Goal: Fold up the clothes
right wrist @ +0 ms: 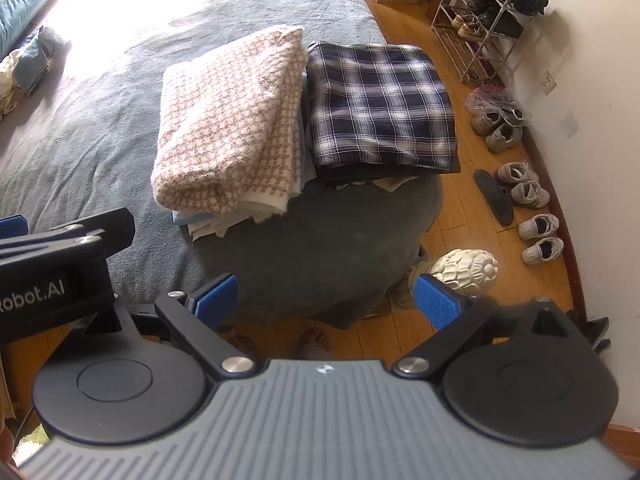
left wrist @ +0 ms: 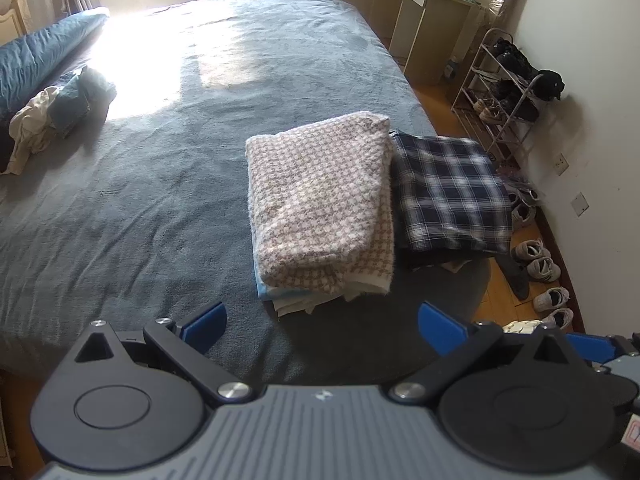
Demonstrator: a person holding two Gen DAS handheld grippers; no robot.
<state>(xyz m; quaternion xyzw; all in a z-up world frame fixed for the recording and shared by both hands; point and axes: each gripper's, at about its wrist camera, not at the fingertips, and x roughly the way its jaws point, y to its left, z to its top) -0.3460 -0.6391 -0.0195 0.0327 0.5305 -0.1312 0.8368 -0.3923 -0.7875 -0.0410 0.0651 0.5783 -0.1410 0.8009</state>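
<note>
A folded pink-and-white houndstooth garment (left wrist: 320,200) (right wrist: 232,120) tops a stack of folded clothes near the bed's corner. Beside it on the right lies a folded navy plaid garment (left wrist: 448,188) (right wrist: 380,104) on its own pile. A heap of unfolded clothes (left wrist: 56,116) (right wrist: 24,64) sits far left by a blue pillow (left wrist: 40,56). My left gripper (left wrist: 322,324) is open and holds nothing, hovering short of the stacks. My right gripper (right wrist: 326,300) is open too, held above the bed's corner, with the left gripper's body (right wrist: 60,264) beside it.
The grey bedspread (left wrist: 160,200) (right wrist: 100,128) stretches wide to the left of the stacks. On the wooden floor to the right stand several shoes (right wrist: 536,216), a shoe rack (left wrist: 504,92) and a desk (left wrist: 424,4). A carved bedpost knob (right wrist: 466,268) and a person's feet (right wrist: 312,342) are below.
</note>
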